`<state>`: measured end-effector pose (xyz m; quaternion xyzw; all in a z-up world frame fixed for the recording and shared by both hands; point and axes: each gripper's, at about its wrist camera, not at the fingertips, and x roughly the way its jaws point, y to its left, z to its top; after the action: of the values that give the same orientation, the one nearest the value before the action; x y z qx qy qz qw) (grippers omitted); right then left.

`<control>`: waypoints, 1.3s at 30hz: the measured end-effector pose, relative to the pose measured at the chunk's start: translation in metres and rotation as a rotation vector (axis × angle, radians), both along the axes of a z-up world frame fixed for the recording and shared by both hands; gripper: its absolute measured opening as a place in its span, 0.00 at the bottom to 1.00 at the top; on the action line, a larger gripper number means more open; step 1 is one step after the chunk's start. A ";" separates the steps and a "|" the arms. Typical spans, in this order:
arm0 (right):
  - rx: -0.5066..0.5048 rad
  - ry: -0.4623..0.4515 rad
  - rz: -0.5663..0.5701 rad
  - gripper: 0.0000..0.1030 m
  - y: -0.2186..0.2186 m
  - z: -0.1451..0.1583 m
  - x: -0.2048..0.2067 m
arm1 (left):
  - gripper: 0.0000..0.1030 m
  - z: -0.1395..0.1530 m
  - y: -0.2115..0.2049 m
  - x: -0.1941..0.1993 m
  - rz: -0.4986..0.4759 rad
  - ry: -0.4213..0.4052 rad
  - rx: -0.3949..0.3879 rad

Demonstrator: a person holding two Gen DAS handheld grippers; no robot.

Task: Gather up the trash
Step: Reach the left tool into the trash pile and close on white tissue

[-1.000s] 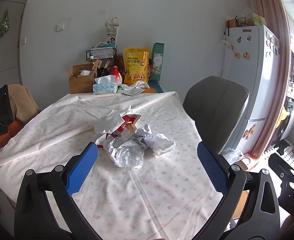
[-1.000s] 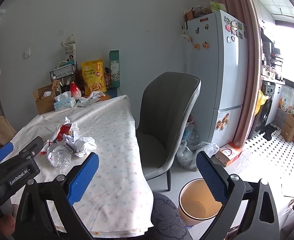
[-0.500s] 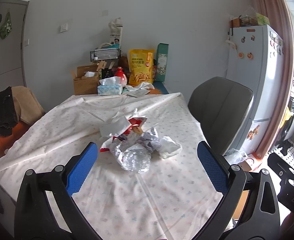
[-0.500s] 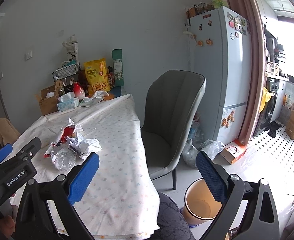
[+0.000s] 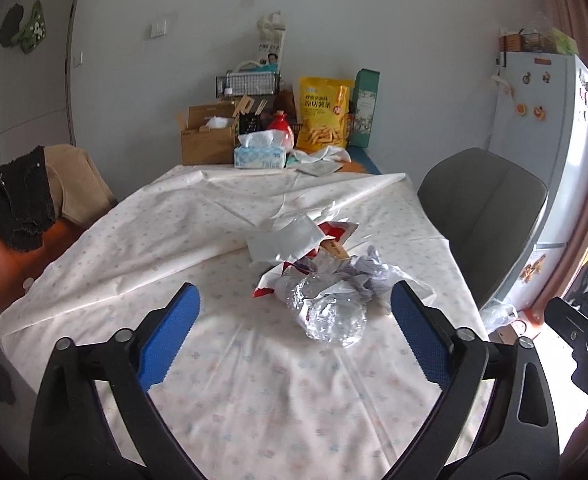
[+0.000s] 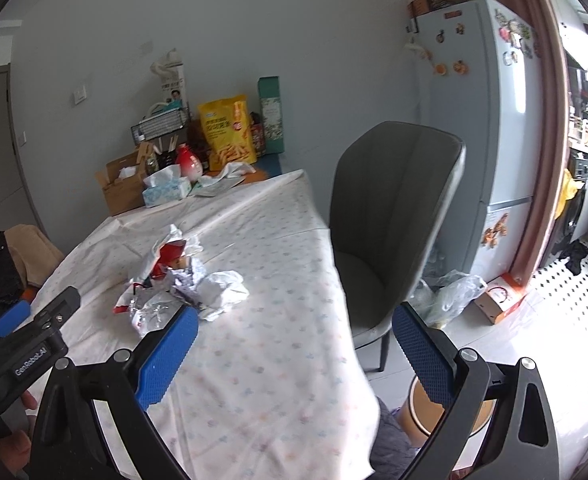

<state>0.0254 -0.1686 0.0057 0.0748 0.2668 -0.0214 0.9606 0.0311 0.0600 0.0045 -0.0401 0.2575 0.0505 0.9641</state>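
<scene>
The trash pile (image 5: pixel 318 276) of crumpled paper, clear plastic and a red wrapper is lying in the middle of the counter (image 5: pixel 253 384), on its pale cloth. My left tool (image 5: pixel 294 332) is hanging just before it, the jaws closing slowly but touching nothing. My right tool (image 6: pixel 294 344) is standing released and empty, beside the grey chair (image 6: pixel 390 220), with a round bin (image 6: pixel 418 420) under it.

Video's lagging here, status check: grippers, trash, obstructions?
Left gripper closing, empty; right gripper open, empty. Trash pile untouched on tablecloth. Bin on floor by grey chair. Path clear.
</scene>
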 end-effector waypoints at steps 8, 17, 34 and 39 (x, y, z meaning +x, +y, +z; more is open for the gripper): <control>0.025 0.037 0.039 0.91 0.010 -0.002 0.037 | 0.75 -0.009 0.014 0.042 0.005 0.065 -0.037; 0.023 0.109 0.081 0.83 0.019 -0.011 0.091 | 0.71 -0.019 0.014 0.103 -0.010 0.125 -0.041; 0.040 0.214 0.078 0.80 0.025 -0.045 0.155 | 0.57 -0.053 0.000 0.183 -0.077 0.221 -0.018; 0.049 0.229 0.091 0.78 0.029 -0.049 0.156 | 0.11 -0.063 0.005 0.193 -0.085 0.250 -0.061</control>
<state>0.1813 -0.1394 -0.0432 0.0831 0.3784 0.0205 0.9217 0.2237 0.0646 -0.0584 -0.0517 0.3785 0.0063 0.9241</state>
